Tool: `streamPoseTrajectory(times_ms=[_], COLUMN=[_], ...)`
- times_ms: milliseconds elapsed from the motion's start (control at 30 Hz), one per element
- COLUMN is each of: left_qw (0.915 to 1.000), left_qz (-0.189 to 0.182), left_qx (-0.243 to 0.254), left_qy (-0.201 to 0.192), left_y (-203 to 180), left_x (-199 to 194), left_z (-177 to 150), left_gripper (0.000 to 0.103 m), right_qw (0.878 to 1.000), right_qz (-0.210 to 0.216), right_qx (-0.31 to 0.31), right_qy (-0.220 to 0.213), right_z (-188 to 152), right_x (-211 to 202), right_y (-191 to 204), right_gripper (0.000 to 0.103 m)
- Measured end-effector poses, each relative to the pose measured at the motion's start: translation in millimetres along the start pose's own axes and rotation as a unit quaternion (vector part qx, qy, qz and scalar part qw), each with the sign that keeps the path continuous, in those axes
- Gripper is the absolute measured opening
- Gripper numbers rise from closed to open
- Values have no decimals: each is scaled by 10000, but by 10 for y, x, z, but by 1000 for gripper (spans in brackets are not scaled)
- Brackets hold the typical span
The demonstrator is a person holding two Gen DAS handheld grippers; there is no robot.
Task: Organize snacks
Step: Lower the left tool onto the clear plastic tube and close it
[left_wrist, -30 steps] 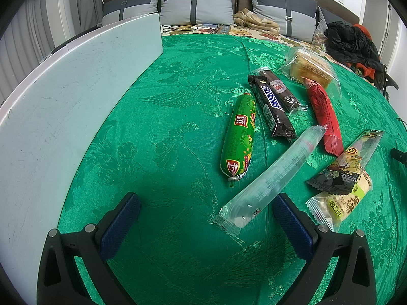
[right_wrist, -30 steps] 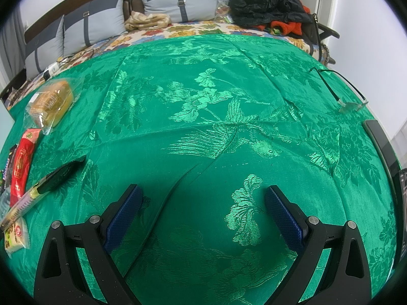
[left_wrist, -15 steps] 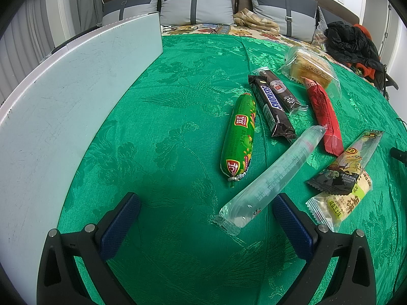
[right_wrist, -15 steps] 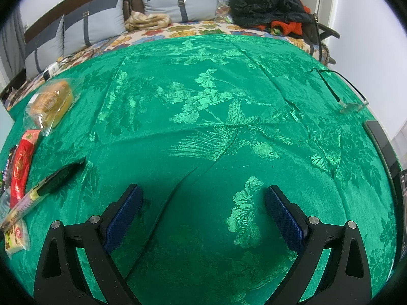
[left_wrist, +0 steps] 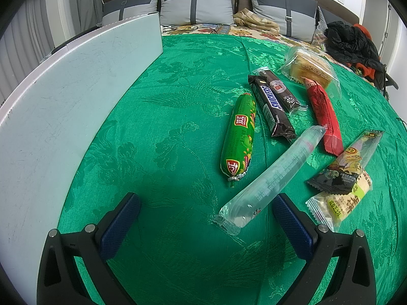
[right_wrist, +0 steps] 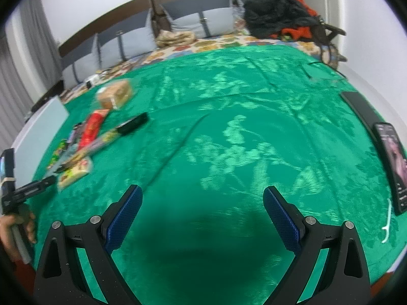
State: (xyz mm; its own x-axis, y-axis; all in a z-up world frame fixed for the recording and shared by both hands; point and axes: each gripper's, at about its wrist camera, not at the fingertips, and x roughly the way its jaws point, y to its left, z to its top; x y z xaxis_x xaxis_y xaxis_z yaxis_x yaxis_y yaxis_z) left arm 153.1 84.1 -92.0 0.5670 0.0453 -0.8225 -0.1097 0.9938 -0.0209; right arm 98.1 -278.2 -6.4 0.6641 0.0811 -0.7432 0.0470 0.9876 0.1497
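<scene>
A: In the left wrist view, we see our left gripper spread wide with nothing between its blue pads. It hangs low over the green cloth.

B: And the snacks? We find the clear tube pack closest, its near end lying just inside the right-hand pad. The green sausage lies ahead, a little right of centre. Beyond it, the Snickers bar lies touching a dark wafer pack.

A: Further right we see the red stick pack, with the wrapped cake past its far end. Off the right-hand finger, the dark cartoon pack overlaps the pale yellow pack. A white board stands along the left.

B: In the right wrist view, which is blurred, our right gripper is also wide apart and holds nothing. Only bare cloth lies between its fingers.

A: All the snacks sit well off to its left: the cake farthest, then the red pack, a black object we cannot identify, and the yellow pack nearest. The rest are too smeared to separate.

B: At the far left edge we see the left gripper and the hand holding it. A phone lies at the right edge.
</scene>
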Motion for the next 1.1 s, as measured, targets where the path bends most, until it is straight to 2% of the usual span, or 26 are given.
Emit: streamPoseTrajectory(times_ms=[100,200,300,400,467,500,567,633,700,733,833,900,967,1033,1100], left_qw=[9990,9976,9913,9839,9791,9773,9745,9736,9708,9692,9649,9672,9709,9724,9698], left_qz=[-99,47,210,195,214,164,325,293,161,107,154,6,-280,-509,-520], left_qx=[211,680,1297,1772,2001,2075,2197,2249,2374,2421,2594,2505,2295,2137,2246], left_qy=[370,119,-116,80,294,403,325,277,314,429,368,430,623,789,802], left_y=[13,-90,-326,-579,-703,-757,-851,-915,-988,-1012,-1084,-1040,-951,-899,-907], left_x=[-65,-245,-326,-166,-35,23,29,8,-29,-16,-40,-53,-84,-92,-84], left_z=[50,172,346,475,506,504,486,461,415,385,267,247,274,290,285], left_gripper=[102,99,95,83,67,63,61,58,50,38,34,31,20,20,20], right_qw=[9996,9998,9999,9997,9997,9996,9995,9994,9990,9988,9984,9982,9981,9982,9981], right_qz=[-169,-24,133,217,228,233,260,311,386,430,496,525,531,520,522], right_qx=[-185,-111,-33,-17,-21,-19,11,68,156,203,264,272,269,265,296], right_qy=[-147,-146,-42,-83,-116,-132,-156,-163,-153,-140,-104,-107,-125,-132,-120], right_z=[52,41,49,60,60,62,65,71,84,95,115,117,111,108,108], right_x=[6,6,53,33,15,6,-11,-15,-1,11,46,41,24,14,21], right_y=[63,58,59,64,75,76,62,35,13,0,-2,-2,0,1,2], right_gripper=[97,97,97,97,97,97,97,97,97,97,97,97,97,97,97])
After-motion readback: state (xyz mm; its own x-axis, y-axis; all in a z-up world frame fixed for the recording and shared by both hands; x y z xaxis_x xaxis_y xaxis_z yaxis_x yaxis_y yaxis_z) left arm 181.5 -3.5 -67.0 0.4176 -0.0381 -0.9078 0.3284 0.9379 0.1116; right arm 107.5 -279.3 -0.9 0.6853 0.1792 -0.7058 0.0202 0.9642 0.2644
